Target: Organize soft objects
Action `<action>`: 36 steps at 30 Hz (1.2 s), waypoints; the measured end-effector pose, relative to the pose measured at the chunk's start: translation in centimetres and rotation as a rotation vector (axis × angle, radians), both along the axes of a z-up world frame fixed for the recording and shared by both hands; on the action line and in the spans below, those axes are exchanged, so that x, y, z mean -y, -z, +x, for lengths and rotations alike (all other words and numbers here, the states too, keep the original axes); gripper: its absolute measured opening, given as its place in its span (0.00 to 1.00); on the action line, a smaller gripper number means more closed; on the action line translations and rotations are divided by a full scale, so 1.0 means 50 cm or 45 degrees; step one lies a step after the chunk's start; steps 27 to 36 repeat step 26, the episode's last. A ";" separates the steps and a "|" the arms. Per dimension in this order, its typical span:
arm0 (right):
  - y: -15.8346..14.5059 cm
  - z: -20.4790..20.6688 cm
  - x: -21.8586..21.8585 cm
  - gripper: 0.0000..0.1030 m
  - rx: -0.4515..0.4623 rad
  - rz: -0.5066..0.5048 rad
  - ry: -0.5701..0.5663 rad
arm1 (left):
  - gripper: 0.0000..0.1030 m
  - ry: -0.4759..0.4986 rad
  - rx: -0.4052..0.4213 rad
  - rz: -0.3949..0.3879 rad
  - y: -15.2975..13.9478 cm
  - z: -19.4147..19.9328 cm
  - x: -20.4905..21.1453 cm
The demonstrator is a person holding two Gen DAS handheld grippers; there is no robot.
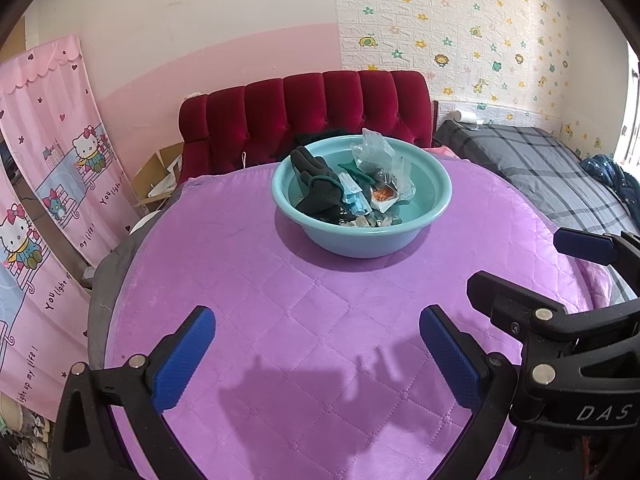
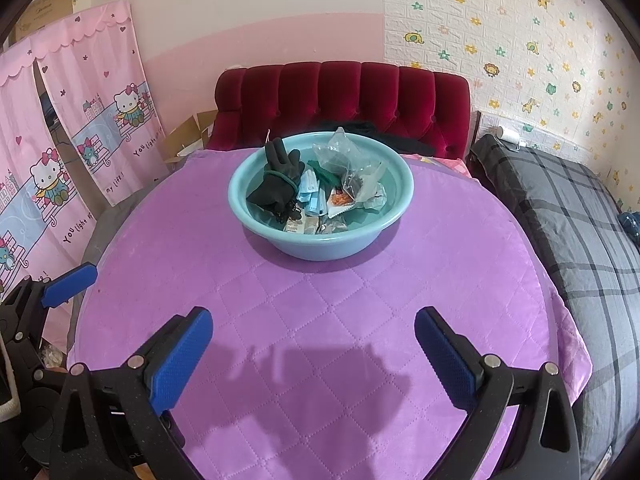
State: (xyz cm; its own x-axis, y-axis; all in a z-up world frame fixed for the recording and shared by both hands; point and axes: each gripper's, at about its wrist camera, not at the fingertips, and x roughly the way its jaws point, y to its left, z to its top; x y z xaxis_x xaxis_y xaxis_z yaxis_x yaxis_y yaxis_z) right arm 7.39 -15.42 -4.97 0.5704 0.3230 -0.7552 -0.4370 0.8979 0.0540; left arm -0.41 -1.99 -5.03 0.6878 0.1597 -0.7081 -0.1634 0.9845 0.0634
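Currently sitting mid-table on the purple quilted cover (image 2: 320, 320): a teal basin (image 2: 320, 246) holding a black glove (image 2: 278, 184), plastic bags (image 2: 348, 160) and packets. Left tongs (image 1: 316, 352) and right tongs (image 2: 314, 350) are hovering well short of it, both spread apart, gripping nothing.

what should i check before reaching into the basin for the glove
1. Left gripper open and empty: ok, blue pads spread wide over the purple cloth.
2. Right gripper open and empty: ok.
3. Black glove reachable: ok, it lies on top at the left side of the teal basin, fingers up over the rim.
4. Glove free of other items: cannot tell, blue packets press against it.
5. Path to the basin clear: ok, bare cloth between grippers and basin.
6. Place to put sorted items: cannot tell, no second container shows.
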 end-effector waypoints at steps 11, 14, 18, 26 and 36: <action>-0.004 0.000 -0.004 1.00 0.004 -0.001 0.002 | 1.00 -0.003 0.001 0.001 0.000 -0.001 -0.001; -0.003 -0.001 -0.003 1.00 0.004 -0.001 0.002 | 1.00 -0.003 0.002 0.000 0.000 -0.001 -0.001; -0.002 -0.002 -0.003 1.00 0.005 -0.001 0.003 | 1.00 -0.004 0.002 0.001 0.000 -0.002 -0.002; -0.004 -0.002 -0.003 1.00 0.010 0.002 -0.002 | 1.00 -0.009 0.000 -0.016 0.001 -0.003 -0.004; -0.004 -0.002 -0.003 1.00 0.010 0.002 -0.002 | 1.00 -0.009 0.000 -0.016 0.001 -0.003 -0.004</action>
